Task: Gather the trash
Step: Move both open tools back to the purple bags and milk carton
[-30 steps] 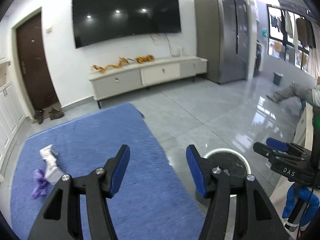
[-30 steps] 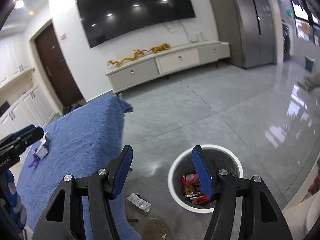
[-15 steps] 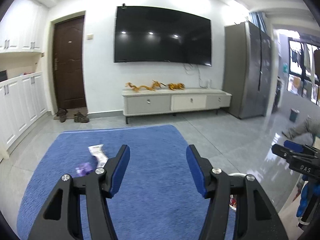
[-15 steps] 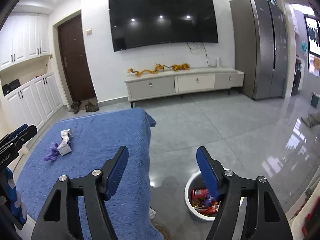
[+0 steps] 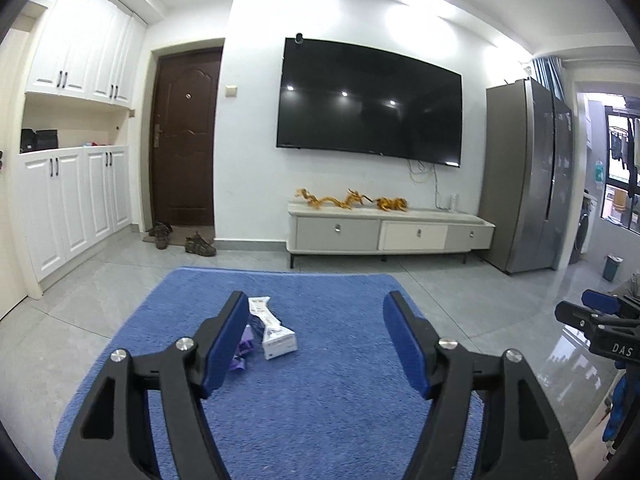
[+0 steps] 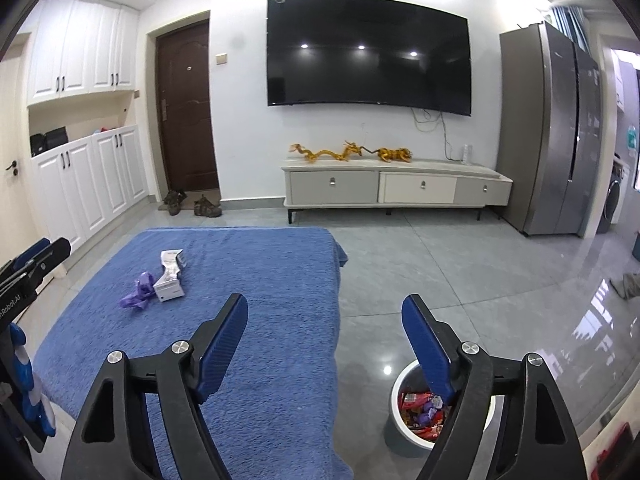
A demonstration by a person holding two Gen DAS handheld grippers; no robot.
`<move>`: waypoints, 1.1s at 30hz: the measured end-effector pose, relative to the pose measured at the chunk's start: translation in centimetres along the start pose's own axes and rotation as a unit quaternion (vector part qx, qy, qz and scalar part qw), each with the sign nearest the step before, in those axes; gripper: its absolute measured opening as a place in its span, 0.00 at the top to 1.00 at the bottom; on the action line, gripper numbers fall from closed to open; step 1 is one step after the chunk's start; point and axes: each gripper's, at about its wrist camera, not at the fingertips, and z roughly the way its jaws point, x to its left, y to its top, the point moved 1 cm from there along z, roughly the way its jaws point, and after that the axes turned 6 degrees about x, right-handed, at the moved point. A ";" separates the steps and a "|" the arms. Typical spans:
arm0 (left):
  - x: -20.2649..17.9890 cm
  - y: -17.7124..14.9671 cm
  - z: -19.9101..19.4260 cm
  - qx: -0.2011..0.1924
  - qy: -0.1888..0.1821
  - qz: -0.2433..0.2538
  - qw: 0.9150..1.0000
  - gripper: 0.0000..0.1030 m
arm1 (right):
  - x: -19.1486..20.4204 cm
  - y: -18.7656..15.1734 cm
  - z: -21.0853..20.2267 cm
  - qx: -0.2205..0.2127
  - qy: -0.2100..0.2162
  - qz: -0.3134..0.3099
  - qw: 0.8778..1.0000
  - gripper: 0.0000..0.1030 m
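Observation:
A crumpled white carton (image 5: 272, 332) and a purple wrapper (image 5: 242, 350) lie on a blue cloth-covered table (image 5: 340, 400). They also show in the right wrist view: the carton (image 6: 170, 276), the purple wrapper (image 6: 138, 292). My left gripper (image 5: 316, 340) is open and empty, just short of the carton. My right gripper (image 6: 326, 340) is open and empty over the table's right edge. A white-rimmed bin (image 6: 400, 428) with coloured wrappers stands on the floor below my right gripper, partly hidden by its finger.
The blue table (image 6: 240, 320) drops off at its right edge to grey tile floor (image 6: 480, 280). A TV console (image 6: 396, 188), fridge (image 6: 552, 132), white cabinets (image 6: 88, 184) and a brown door (image 6: 186, 112) line the far walls. Shoes (image 6: 192, 204) sit by the door.
Both grippers have tilted up and swung left, away from the bin toward the table. The carton and purple wrapper now lie just ahead of my left gripper.

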 end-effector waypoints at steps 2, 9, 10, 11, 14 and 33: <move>0.5 -0.1 -0.4 -0.005 -0.001 -0.006 1.000 0.30 | 0.4 -0.1 -0.3 -0.001 0.002 -0.003 1.000 0.23; 1.7 -0.4 -1.3 -0.001 -0.001 -0.014 1.000 0.21 | 1.5 0.0 -1.4 -0.002 0.005 -0.014 1.000 0.23; 1.8 -0.5 -1.2 0.004 -0.004 -0.014 1.000 0.21 | 1.6 0.1 -1.4 -0.001 0.005 -0.015 1.000 0.23; 2.0 -0.5 -1.1 0.008 -0.005 -0.012 1.000 0.21 | 1.8 0.1 -1.4 -0.001 0.005 -0.016 1.000 0.23; 2.4 -0.7 -0.4 0.019 -0.004 -0.007 1.000 0.21 | 2.4 0.3 -1.0 0.004 0.008 -0.016 1.000 0.23; 4.5 -7.6 6.9 0.150 -0.049 -0.025 0.987 0.21 | 7.1 0.5 8.0 0.100 0.053 -0.017 0.993 0.23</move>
